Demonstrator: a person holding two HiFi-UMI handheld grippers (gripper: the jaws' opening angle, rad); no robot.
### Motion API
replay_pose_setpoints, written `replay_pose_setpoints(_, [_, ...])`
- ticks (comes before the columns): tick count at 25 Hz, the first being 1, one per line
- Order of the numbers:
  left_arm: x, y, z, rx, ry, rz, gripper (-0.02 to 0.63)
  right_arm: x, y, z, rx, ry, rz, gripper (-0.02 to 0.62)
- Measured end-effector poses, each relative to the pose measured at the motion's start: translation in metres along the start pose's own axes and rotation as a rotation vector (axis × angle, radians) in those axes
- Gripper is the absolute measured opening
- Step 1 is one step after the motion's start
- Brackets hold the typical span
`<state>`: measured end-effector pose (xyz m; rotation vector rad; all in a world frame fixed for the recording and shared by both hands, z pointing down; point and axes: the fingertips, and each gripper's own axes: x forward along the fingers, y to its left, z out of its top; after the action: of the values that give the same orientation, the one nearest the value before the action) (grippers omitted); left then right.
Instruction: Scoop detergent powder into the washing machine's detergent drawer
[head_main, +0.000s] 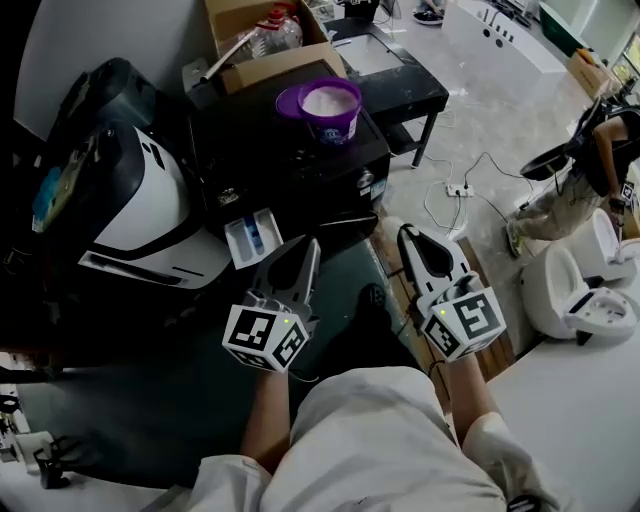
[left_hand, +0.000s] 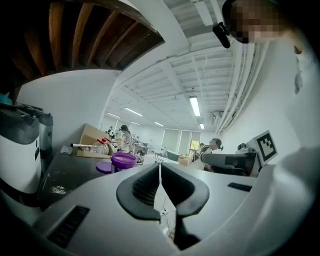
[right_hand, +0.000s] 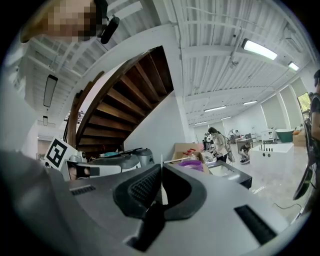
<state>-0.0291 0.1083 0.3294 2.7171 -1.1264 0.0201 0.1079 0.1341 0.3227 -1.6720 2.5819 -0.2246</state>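
Observation:
A purple tub (head_main: 331, 108) of white detergent powder stands open on the black washing machine (head_main: 250, 150), its purple lid (head_main: 292, 100) lying beside it. The white detergent drawer (head_main: 252, 237) is pulled out at the machine's front, with a blue part inside. My left gripper (head_main: 308, 247) is shut and empty just right of the drawer. My right gripper (head_main: 407, 238) is shut and empty, off the machine's front right corner. The tub (left_hand: 123, 161) shows far ahead in the left gripper view, and as a purple tub (right_hand: 191, 164) in the right gripper view.
A white and black appliance (head_main: 130, 200) stands left of the machine. Behind it is a cardboard box (head_main: 262, 35) with bottles. A low black table (head_main: 395, 75) lies at the back right, cables and a power strip (head_main: 458, 189) on the floor, and a crouching person (head_main: 590, 165) at the far right.

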Motion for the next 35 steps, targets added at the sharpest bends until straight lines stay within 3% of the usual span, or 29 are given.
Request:
replay_pose_setpoints(18, [-0.024, 0.019, -0.001, -0.01, -0.012, 0.035, 0.026, 0.014, 0.019, 0.001, 0.003, -0.003, 0.023, 0.014])
replay_pose_setpoints(35, [0.029, 0.048, 0.011, -0.012, -0.011, 0.044, 0.026, 0.07, -0.017, 0.013, 0.004, 0.0, 0.048, 0.015])
